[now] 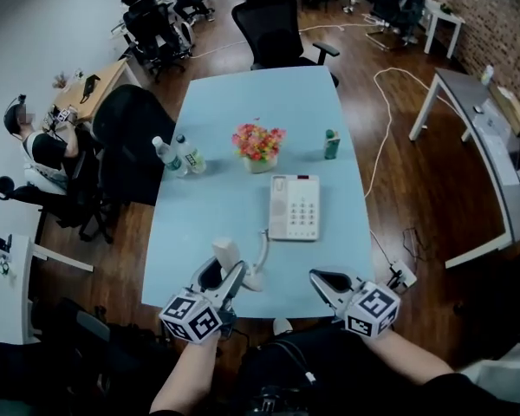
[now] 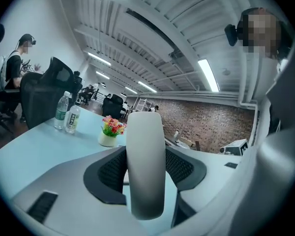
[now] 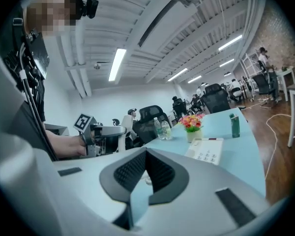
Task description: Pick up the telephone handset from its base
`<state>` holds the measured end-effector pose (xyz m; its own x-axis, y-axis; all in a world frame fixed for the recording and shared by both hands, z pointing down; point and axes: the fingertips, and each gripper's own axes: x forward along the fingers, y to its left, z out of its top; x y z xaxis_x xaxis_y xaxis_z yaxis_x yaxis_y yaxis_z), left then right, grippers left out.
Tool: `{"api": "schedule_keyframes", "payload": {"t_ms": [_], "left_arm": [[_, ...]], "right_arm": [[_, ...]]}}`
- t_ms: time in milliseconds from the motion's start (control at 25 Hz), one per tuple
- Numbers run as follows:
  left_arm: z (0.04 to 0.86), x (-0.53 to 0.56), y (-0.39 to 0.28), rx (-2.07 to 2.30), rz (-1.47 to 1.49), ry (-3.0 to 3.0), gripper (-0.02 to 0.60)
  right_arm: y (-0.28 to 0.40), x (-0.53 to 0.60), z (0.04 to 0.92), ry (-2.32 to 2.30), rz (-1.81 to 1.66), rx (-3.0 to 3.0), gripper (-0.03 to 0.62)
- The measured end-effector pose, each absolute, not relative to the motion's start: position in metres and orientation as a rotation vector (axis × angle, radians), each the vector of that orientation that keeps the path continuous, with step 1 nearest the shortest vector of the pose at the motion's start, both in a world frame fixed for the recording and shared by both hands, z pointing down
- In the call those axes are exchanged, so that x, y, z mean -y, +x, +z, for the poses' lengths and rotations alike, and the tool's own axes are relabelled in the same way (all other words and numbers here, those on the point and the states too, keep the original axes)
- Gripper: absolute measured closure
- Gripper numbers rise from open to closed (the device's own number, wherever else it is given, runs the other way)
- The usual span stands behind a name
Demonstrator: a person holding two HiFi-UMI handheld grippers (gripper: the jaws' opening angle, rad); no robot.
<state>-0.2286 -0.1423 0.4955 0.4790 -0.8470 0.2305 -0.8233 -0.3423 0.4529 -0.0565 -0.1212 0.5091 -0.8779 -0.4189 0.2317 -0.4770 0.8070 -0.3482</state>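
The white telephone base [image 1: 295, 206] lies flat on the light-blue table [image 1: 243, 102], keypad up, and also shows in the right gripper view as the base [image 3: 206, 151]. Its handset [image 1: 226, 253] is off the base, held upright near the table's front edge. My left gripper [image 1: 224, 275] is shut on it, and in the left gripper view the handset [image 2: 145, 132] fills the space between the jaws. The curled cord [image 1: 262, 254] runs from the handset toward the base. My right gripper [image 1: 328, 282] hovers at the front edge, right of the handset, shut on nothing [image 3: 145, 154].
Behind the base stand a pot of flowers [image 1: 258, 146], two water bottles [image 1: 178, 156] to its left and a green bottle [image 1: 331, 144] to its right. Black office chairs [image 1: 277, 24] [image 1: 130, 137] flank the table. A person [image 1: 43, 150] sits at far left.
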Motion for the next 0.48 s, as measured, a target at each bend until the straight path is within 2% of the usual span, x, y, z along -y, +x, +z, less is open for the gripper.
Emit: {"api": "schedule_keyframes", "payload": {"t_ms": [480], "left_arm": [[0.492, 0.095, -0.259, 1.390, -0.099, 2.220, 0.348]], "right_arm": [[-0.086, 0.094, 0.515, 0.720, 0.529, 2.830, 0.577]]}}
